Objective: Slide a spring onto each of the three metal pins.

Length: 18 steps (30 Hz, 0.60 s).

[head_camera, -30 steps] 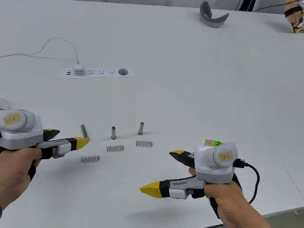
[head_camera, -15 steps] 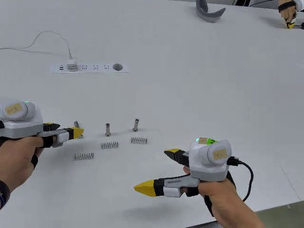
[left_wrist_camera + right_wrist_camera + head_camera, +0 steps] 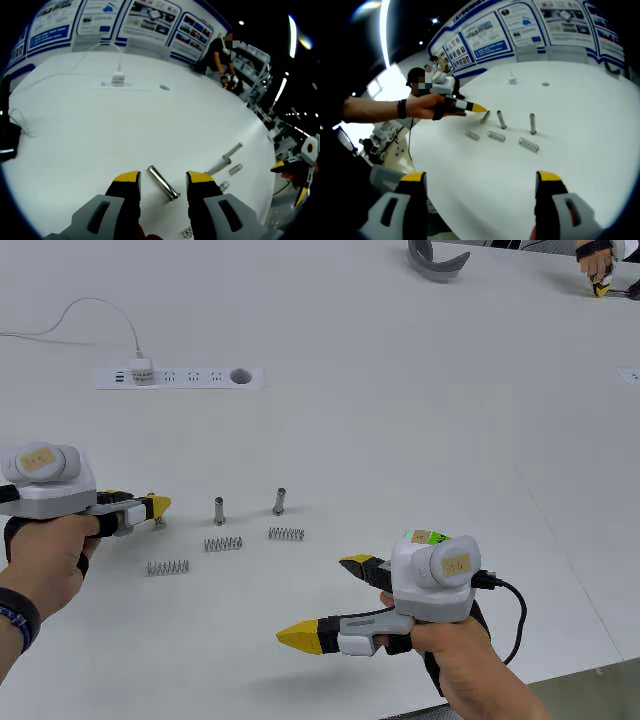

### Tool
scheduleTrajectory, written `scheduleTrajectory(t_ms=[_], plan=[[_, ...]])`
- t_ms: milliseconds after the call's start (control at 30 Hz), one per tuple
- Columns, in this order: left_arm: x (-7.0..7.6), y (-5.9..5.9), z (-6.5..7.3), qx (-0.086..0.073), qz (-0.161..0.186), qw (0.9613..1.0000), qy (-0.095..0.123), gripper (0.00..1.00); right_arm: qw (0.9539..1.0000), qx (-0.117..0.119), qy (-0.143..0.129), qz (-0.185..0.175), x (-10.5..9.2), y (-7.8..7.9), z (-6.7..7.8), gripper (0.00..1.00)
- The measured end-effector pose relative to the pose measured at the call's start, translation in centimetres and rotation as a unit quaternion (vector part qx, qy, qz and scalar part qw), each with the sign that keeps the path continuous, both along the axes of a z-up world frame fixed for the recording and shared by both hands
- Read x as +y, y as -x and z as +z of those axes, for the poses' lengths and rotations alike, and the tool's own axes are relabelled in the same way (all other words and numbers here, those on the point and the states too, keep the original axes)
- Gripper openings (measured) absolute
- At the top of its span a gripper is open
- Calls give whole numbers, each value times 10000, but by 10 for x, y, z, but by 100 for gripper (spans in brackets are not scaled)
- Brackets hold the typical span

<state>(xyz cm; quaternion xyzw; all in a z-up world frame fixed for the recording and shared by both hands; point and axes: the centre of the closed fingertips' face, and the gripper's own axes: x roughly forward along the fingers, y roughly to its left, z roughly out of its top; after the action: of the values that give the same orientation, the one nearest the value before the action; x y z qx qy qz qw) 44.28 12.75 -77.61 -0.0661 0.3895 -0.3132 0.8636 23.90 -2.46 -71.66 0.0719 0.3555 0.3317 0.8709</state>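
Three short metal pins stand in a row on the white table: the left pin (image 3: 166,186), the middle pin (image 3: 219,510) and the right pin (image 3: 279,501). In front of each lies a spring: (image 3: 167,567), (image 3: 223,543), (image 3: 286,533). My left gripper (image 3: 155,508) is level with the left pin; in the left gripper view it (image 3: 162,178) is open with that pin between its yellow tips, not touching. My right gripper (image 3: 328,600) hovers open and holds nothing, nearer me and to the right of the springs. The right gripper view shows pins (image 3: 501,119) and springs (image 3: 495,135) ahead.
A white power strip (image 3: 180,377) with a plugged charger and cable lies at the back left. A grey curved object (image 3: 432,260) sits at the far edge. Another person's hand (image 3: 597,265) works at the far right. The table's front edge (image 3: 590,672) runs near my right hand.
My left gripper has moved forward to the left pin, which now sits between its jaws. The right gripper has stayed roughly in place; the head camera has shifted.
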Motion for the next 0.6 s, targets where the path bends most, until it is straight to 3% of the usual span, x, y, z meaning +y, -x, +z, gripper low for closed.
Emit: scheduleTrajectory(t_ms=[133,433,500,600], plan=[[-2,-5,-7,-9,6,10000,-57,34,10000,0,-10,-22,-1,-1,0,91],[-7,-4,-17,-220,-466,9968,-607,28,10000,32,0,-45,-3,0,-2,91],[-5,-3,-20,-199,-494,9960,-716,25,10000,35,-4,-50,-3,1,-1,91],[-4,-4,-19,-235,-494,9958,-737,22,10000,32,1,-41,-4,1,-1,91]])
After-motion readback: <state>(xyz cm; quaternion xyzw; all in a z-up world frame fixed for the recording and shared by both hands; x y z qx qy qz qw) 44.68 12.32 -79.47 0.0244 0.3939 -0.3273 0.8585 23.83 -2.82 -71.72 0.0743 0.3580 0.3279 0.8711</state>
